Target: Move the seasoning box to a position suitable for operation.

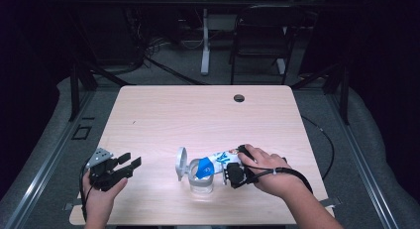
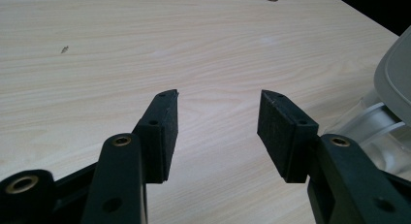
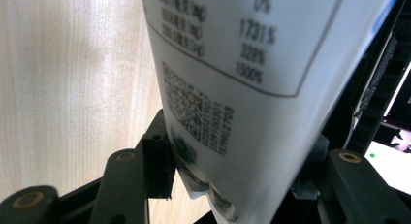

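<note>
At the left edge of the pale wooden bench, the left gripper rests low in the person's hand, its jaws released with nothing between them, pointing across the bare wood toward the middle. Just right of it stands a clear glass jar with its round hinged lid swung up and open on the left side. Tilted over the jar's mouth is a white and blue printed plastic pouch, its blue end dipping toward the opening and its other end rising to the right. The right gripper has its jaws clenched on that raised end; in the right gripper view the pouch's printed label sits squeezed between the two black pads. The step in hand appears to be pouring the pouch's contents into the jar. Next, the pouch probably needs tipping steeper while its mouth stays over the opening, and the idle left gripper could steady the jar, since a nudge from the pouch might shift it.
</note>
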### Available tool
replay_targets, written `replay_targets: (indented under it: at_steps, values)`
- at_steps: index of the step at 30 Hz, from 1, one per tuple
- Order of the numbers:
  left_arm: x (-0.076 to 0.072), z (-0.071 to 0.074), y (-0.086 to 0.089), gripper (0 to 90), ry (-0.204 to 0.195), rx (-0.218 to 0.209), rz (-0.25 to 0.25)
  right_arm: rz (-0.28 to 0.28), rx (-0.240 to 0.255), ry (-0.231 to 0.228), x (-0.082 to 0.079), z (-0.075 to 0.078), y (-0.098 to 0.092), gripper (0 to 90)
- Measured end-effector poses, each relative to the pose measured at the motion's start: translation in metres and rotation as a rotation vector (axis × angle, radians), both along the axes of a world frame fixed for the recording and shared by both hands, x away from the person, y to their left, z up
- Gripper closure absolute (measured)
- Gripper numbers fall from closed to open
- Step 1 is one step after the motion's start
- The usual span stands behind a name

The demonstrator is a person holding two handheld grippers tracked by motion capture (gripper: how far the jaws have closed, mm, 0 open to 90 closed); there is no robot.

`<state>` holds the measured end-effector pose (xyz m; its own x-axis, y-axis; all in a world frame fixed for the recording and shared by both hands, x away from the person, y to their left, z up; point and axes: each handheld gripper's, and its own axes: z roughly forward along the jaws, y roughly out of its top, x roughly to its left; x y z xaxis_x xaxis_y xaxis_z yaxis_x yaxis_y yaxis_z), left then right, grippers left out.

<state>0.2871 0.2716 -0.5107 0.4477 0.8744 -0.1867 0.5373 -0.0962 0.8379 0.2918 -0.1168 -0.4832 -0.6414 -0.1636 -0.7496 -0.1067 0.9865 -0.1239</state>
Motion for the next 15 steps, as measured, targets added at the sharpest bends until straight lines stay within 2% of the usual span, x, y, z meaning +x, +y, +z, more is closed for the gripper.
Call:
replay_targets:
  at_steps: [1, 2, 3, 9, 10, 15]
  values:
    - [0.0000, 0.0001, 0.0000, 50.0, 0.000, 0.000, 0.000, 0.002, -0.002, -0.002, 0.0002, 0.0002, 0.0002, 47.2]
    - [0.0000, 0.0001, -0.0001, 49.9, -0.001, 0.000, 0.000, 0.002, -0.027, -0.015, -0.0002, 0.0019, 0.0011, 47.2]
    - [0.0000, 0.0001, 0.0001, 49.9, 0.000, 0.000, 0.000, 0.006, -0.009, -0.005, 0.0001, 0.0009, 0.0009, 47.2]
    - [0.0003, -0.0007, 0.0006, 49.9, 0.000, -0.003, 0.003, 0.011, -0.030, -0.014, -0.0003, 0.0019, 0.0019, 47.2]
    - [0.0003, -0.0007, 0.0007, 49.9, 0.000, -0.002, 0.003, 0.011, -0.047, -0.020, -0.0007, 0.0032, 0.0027, 47.2]
    - [0.0003, -0.0006, 0.0005, 49.9, -0.002, -0.004, 0.004, 0.021, -0.045, -0.019, -0.0003, 0.0029, 0.0031, 47.3]
